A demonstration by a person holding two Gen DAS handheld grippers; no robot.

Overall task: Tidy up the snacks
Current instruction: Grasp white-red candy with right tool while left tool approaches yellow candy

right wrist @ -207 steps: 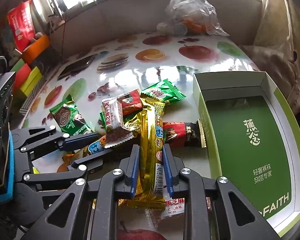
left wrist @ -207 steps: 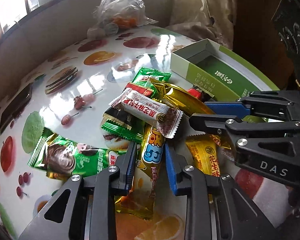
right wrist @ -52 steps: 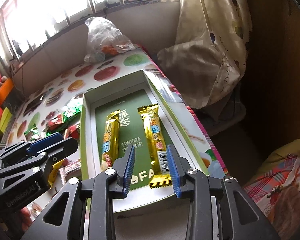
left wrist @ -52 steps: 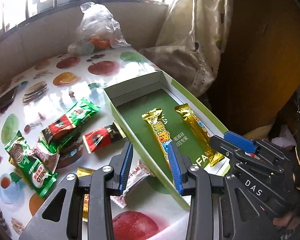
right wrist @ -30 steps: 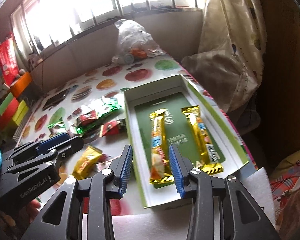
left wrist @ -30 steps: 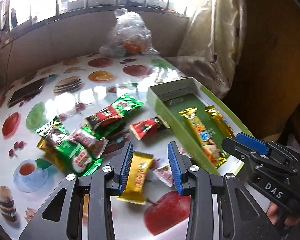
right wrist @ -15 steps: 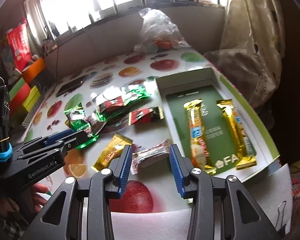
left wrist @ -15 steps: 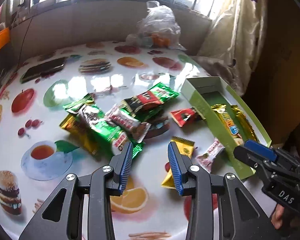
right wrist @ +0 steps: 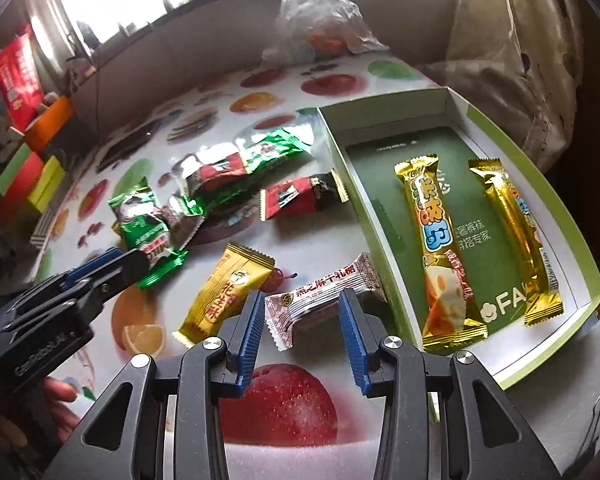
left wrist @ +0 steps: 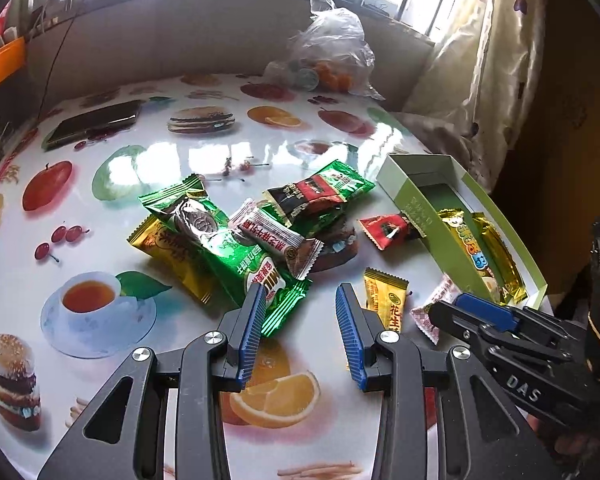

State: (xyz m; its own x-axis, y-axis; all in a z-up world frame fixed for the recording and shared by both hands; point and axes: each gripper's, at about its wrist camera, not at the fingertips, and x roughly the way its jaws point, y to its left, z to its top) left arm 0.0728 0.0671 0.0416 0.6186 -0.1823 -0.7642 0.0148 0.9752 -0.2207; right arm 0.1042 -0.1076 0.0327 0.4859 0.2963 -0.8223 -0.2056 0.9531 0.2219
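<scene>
— Both grippers have been swung away from the green box [right wrist: 384,216] and lowered over the loose snacks. Two gold bars [right wrist: 440,240] are now seen laid side by side in the box, right half of the right wrist frame.

— Jaw state?

— Left gripper [left wrist: 300,320]: parted, nothing between, its left pad just over the green wrapper [left wrist: 236,256], frame centre. Right gripper [right wrist: 302,320]: parted, the white-and-red sesame candy [right wrist: 324,292] framed between the pads, contact not discernible. A yellow peanut candy [right wrist: 228,292] is noted just left of it.
</scene>
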